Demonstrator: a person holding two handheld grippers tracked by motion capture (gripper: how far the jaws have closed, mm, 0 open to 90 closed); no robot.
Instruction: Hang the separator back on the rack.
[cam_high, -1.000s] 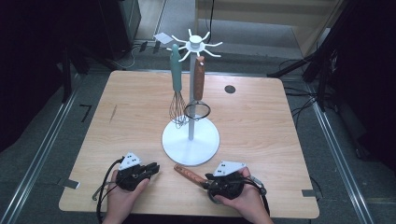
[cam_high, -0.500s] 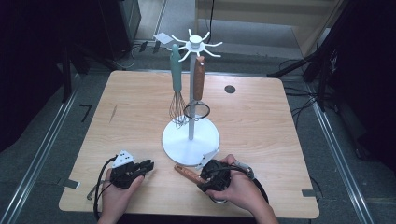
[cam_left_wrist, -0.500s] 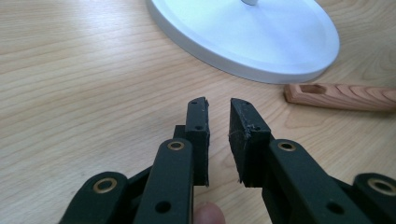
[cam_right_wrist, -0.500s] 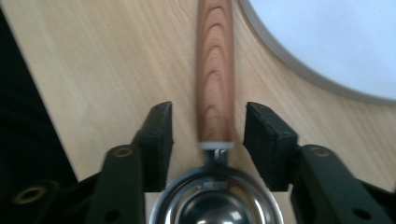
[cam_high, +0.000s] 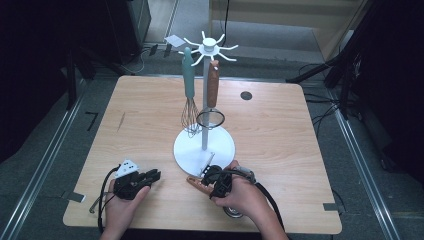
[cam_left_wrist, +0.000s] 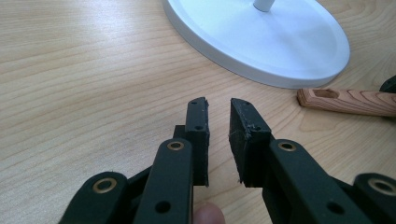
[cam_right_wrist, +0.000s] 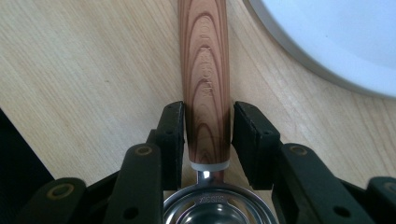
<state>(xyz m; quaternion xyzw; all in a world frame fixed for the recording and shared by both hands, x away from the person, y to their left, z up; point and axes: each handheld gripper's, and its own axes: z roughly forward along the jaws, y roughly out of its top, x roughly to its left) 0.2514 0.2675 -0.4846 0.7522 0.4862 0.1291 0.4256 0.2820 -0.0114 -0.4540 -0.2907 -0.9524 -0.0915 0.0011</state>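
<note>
A wooden-handled utensil (cam_high: 195, 181) with a steel bowl lies flat on the table in front of the white stand's base (cam_high: 220, 150). My right gripper (cam_high: 209, 183) has just been closing its jaws on the handle (cam_right_wrist: 205, 56). Both pads now rest against the handle's sides near the steel end (cam_right_wrist: 210, 205). My left gripper (cam_high: 154, 175) rests low on the table at the front left. Its jaws (cam_left_wrist: 219, 105) stand a narrow gap apart with nothing between them. The handle's tip (cam_left_wrist: 345, 100) lies off to its right.
A teal-handled whisk (cam_high: 189, 95) and a brown-handled strainer (cam_high: 212, 95) hang from the stand's top arms. The round base (cam_left_wrist: 280, 42) sits just beyond both grippers. A dark round hole (cam_high: 246, 95) marks the table's far right. Cables trail toward the front edge.
My right hand has moved left along the table onto the wooden handle, and its jaws have narrowed around it. The left hand has barely moved.
</note>
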